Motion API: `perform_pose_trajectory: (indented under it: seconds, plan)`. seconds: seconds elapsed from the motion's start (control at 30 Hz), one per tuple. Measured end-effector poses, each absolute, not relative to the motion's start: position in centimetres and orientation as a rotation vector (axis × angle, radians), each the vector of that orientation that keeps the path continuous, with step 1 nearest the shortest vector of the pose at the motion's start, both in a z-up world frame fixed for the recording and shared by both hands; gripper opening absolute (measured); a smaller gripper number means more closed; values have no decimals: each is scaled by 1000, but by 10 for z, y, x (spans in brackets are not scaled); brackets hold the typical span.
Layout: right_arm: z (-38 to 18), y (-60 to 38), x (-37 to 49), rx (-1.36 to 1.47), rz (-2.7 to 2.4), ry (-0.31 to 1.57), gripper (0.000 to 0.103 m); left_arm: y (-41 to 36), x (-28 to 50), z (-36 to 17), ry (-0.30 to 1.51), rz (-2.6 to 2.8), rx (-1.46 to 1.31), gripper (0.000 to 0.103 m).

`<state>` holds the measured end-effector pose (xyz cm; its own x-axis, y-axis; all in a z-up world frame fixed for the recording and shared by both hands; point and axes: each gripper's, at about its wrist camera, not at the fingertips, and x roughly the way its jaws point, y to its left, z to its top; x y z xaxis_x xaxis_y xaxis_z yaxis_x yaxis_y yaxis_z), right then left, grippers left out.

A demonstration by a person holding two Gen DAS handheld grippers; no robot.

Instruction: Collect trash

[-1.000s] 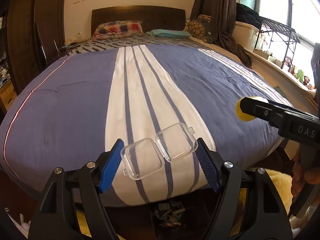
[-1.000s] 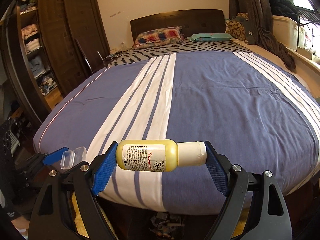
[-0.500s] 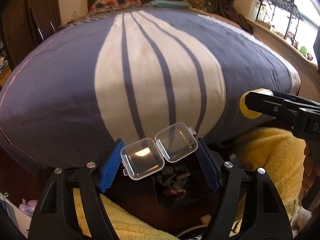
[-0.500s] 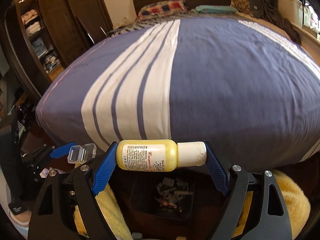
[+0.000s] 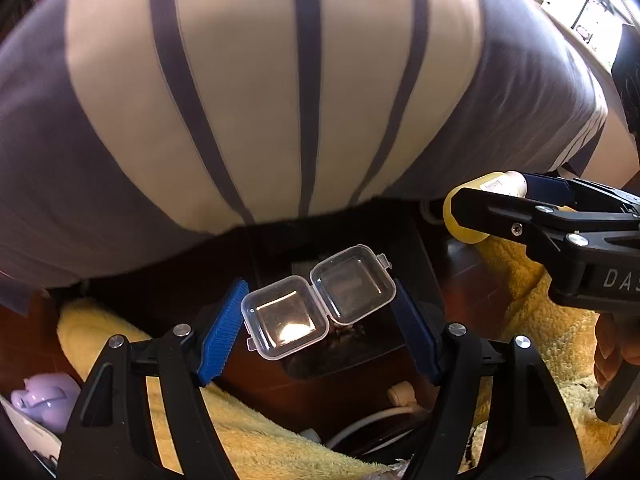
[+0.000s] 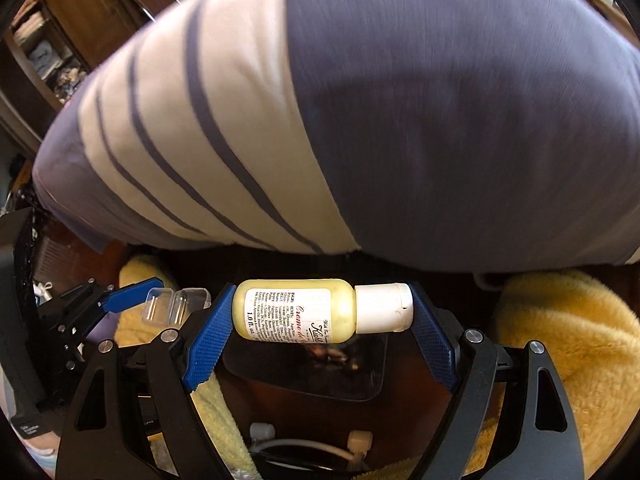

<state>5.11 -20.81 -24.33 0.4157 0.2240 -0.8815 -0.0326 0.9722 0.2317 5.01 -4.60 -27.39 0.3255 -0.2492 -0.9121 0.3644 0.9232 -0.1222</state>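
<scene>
My left gripper [image 5: 320,320] is shut on a small clear plastic hinged case [image 5: 316,300], lying open between its blue pads. My right gripper [image 6: 320,316] is shut on a small yellow lotion bottle [image 6: 296,314] with a white cap, held sideways. Both hang over a dark trash bin [image 6: 304,376] on the floor at the foot of the bed; the bin [image 5: 344,344] shows below the case. In the left wrist view the right gripper [image 5: 520,204] with the bottle [image 5: 468,216] is at the right. In the right wrist view the left gripper [image 6: 132,300] with the case [image 6: 176,304] is at the left.
The bed with a blue and white striped cover [image 5: 280,100] fills the upper view. Yellow fluffy rugs [image 6: 560,340] lie either side of the bin. White cable and plugs [image 6: 304,446] lie on the dark floor. A lilac toy [image 5: 44,400] sits low left. Wooden shelves [image 6: 48,40] stand at left.
Both grippers have tilted down and moved past the bed's foot edge, toward the bin on the floor. Each keeps hold of its item.
</scene>
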Motion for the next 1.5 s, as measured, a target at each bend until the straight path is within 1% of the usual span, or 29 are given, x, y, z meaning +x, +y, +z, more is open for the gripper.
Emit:
perform_pose_trajectory:
  seconds: [0.13,0.3,0.33,0.4,0.43,0.5,0.63,0.73,0.77,1.07,1.3,1.5]
  plan:
    - [-263,-210,58,217,159,1189,84,-48,60,-293,1234,-418,89,69]
    - [-269,-211,65,262,168,1214,84,-53,71,-303,1290,-425,89,70]
    - [-269,-213,65,268,168,1215,84,-54,73,-304,1297,-425,86,71]
    - [-268,-213,68,276,170,1217,85,-56,63,-306,1299,-421,87,80]
    - [-267,-214,69,283,172,1216,85,-56,62,-305,1294,-418,93,82]
    - [-266,-217,71,293,170,1205,90,-57,61,-302,1286,-416,96,88]
    - [-249,-222,66,293,154,1162,94,-54,58,-287,1250,-407,100,90]
    - [-232,-227,62,292,145,1118,97,-46,57,-269,1206,-395,97,91]
    - [-224,-229,59,288,137,1098,99,-42,59,-265,1189,-389,93,92]
    - [-151,-244,28,198,46,915,99,-4,37,-175,974,-320,57,95]
    - [-76,-256,-2,87,-75,719,100,22,10,-80,722,-234,22,95]
    - [-20,-266,-35,53,-143,553,100,28,-19,-29,548,-192,2,95]
